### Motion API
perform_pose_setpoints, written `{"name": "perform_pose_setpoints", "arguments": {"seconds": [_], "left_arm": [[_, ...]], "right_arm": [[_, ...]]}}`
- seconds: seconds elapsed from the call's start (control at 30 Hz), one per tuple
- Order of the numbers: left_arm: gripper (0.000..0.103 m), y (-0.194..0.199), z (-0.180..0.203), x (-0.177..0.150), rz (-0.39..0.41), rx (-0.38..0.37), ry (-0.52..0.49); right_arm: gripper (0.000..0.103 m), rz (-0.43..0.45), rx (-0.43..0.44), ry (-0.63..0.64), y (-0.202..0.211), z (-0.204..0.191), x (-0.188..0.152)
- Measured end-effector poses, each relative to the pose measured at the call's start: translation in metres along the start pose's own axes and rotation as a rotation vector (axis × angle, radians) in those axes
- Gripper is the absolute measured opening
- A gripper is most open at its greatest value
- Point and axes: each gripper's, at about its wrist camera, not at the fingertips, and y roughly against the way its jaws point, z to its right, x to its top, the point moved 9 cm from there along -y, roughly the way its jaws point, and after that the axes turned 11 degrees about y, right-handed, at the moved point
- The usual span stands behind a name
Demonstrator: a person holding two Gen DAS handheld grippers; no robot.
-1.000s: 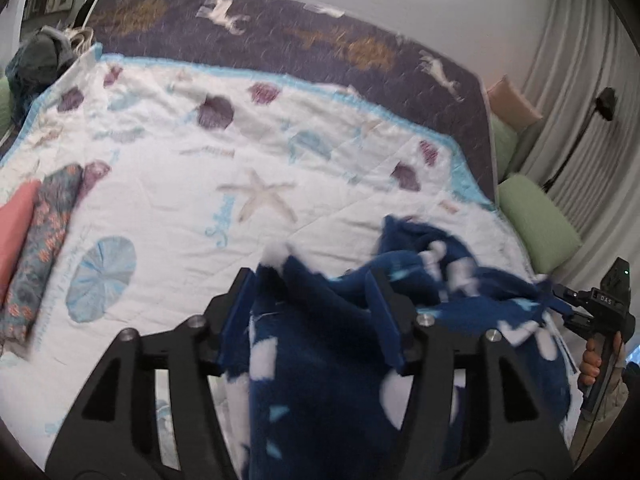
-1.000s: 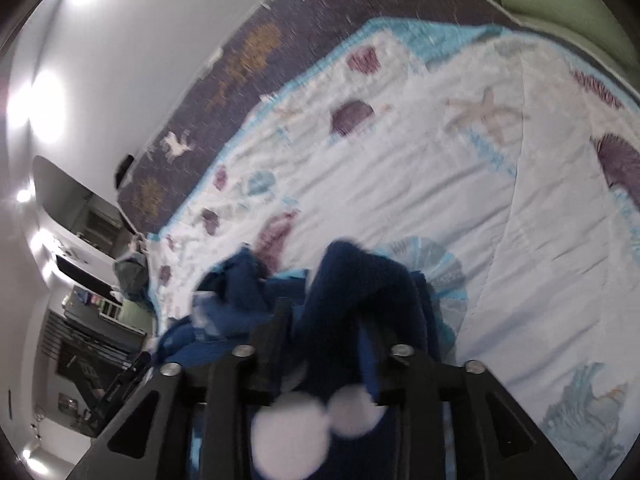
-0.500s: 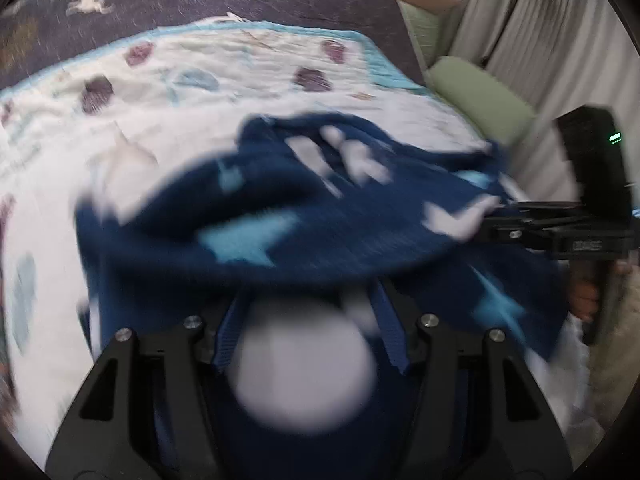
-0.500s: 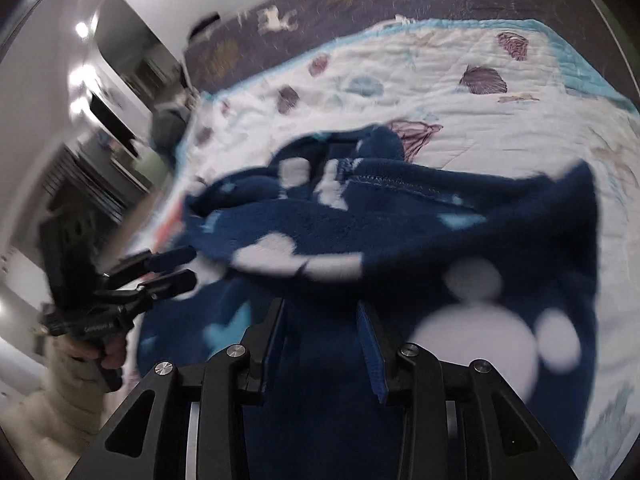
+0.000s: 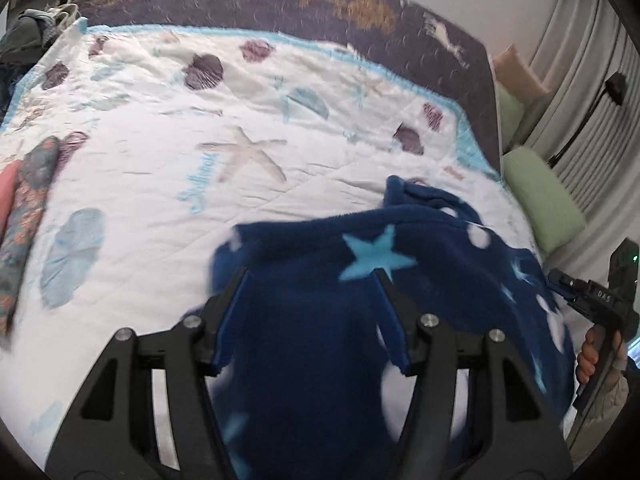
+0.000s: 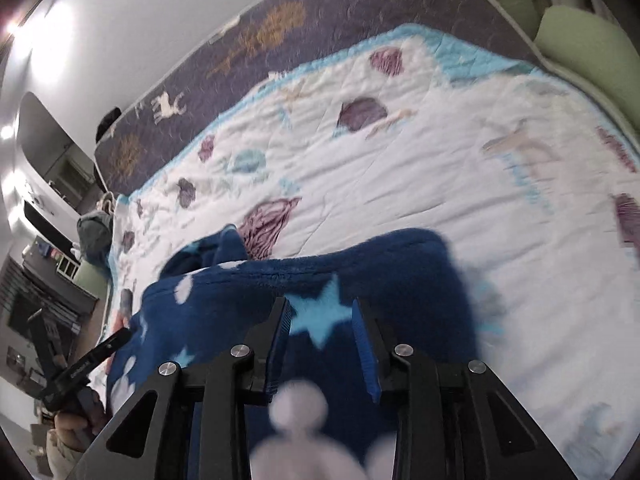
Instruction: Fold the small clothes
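A navy fleece garment (image 5: pixel 440 248) with light blue stars and white dots lies bunched on the near right part of the white seashell quilt (image 5: pixel 200 140). My left gripper (image 5: pixel 310 280) is shut on a thick fold at its near edge; the fleece fills the gap between the blue pads. In the right wrist view the same garment (image 6: pixel 400 256) runs between the fingers of my right gripper (image 6: pixel 318 304), which is shut on it over a blue star. Each gripper shows in the other's view: the right gripper (image 5: pixel 592 300) at the far right, the left gripper (image 6: pixel 92 360) at the lower left, each in a hand.
Folded clothes, one floral (image 5: pixel 28 208) and one pink (image 5: pixel 6 192), lie at the quilt's left edge. A dark purple blanket (image 5: pixel 280 0) covers the bed's far side. Green pillows (image 5: pixel 540 200) sit off the right side, by a floor lamp (image 5: pixel 612 84). A grey bag (image 5: pixel 24 36) is at the far left corner.
Half a second ago the fleece was lifted and spread wide in the air between both grippers. Now it has come down onto the quilt, flatter than a second ago.
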Motion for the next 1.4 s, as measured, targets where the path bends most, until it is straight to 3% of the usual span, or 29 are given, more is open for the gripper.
{"name": "perform_pose_setpoints", "arguments": {"seconds": [0.13, 0.3, 0.43, 0.63, 0.8, 0.87, 0.93, 0.97, 1.03, 1.1, 1.13, 1.17, 1.23, 1.4], "left_arm": [[0.071, 0.049, -0.024, -0.027, 0.010, 0.025, 0.017], [0.073, 0.087, -0.048, -0.084, -0.052, 0.034, 0.068], [0.075, 0.106, -0.045, -0.125, -0.102, 0.025, 0.084], [0.078, 0.119, -0.037, -0.184, -0.194, -0.076, 0.199], [0.084, 0.115, -0.023, -0.186, -0.183, -0.171, 0.287], [0.084, 0.105, -0.019, -0.175, -0.190, -0.238, 0.388], [0.084, 0.092, -0.022, -0.165, -0.187, -0.283, 0.506], [0.082, 0.087, -0.023, -0.160, -0.166, -0.306, 0.549], [0.062, 0.079, -0.028, -0.150, -0.129, -0.310, 0.598], [0.023, 0.073, -0.026, -0.146, -0.136, -0.321, 0.595], [0.022, 0.073, -0.026, -0.144, -0.134, -0.323, 0.598], [0.020, 0.077, -0.024, -0.142, -0.116, -0.314, 0.585], [0.018, 0.089, -0.016, -0.139, -0.083, -0.284, 0.514], [0.017, 0.131, 0.005, -0.135, -0.057, -0.283, 0.382]], "right_arm": [[0.034, 0.005, 0.003, 0.013, 0.051, 0.009, -0.031], [0.041, -0.027, 0.006, -0.056, 0.102, 0.038, -0.091], [0.044, -0.053, 0.028, -0.134, 0.126, 0.049, -0.140], [0.047, -0.075, 0.121, -0.201, 0.142, 0.037, -0.191], [0.057, -0.055, 0.221, -0.260, 0.135, 0.024, -0.204], [0.066, -0.020, 0.290, -0.318, 0.129, 0.018, -0.197], [0.069, -0.003, 0.340, -0.356, 0.121, 0.012, -0.188], [0.071, 0.007, 0.360, -0.369, 0.116, 0.009, -0.182], [0.072, 0.017, 0.348, -0.401, 0.102, 0.008, -0.170], [0.072, 0.012, 0.321, -0.441, 0.089, 0.009, -0.160], [0.072, 0.014, 0.312, -0.453, 0.085, 0.009, -0.156], [0.060, 0.014, 0.303, -0.458, 0.083, 0.009, -0.154], [0.013, 0.011, 0.267, -0.416, 0.082, 0.007, -0.146], [0.011, 0.052, 0.213, -0.332, 0.118, -0.004, -0.139]]}}
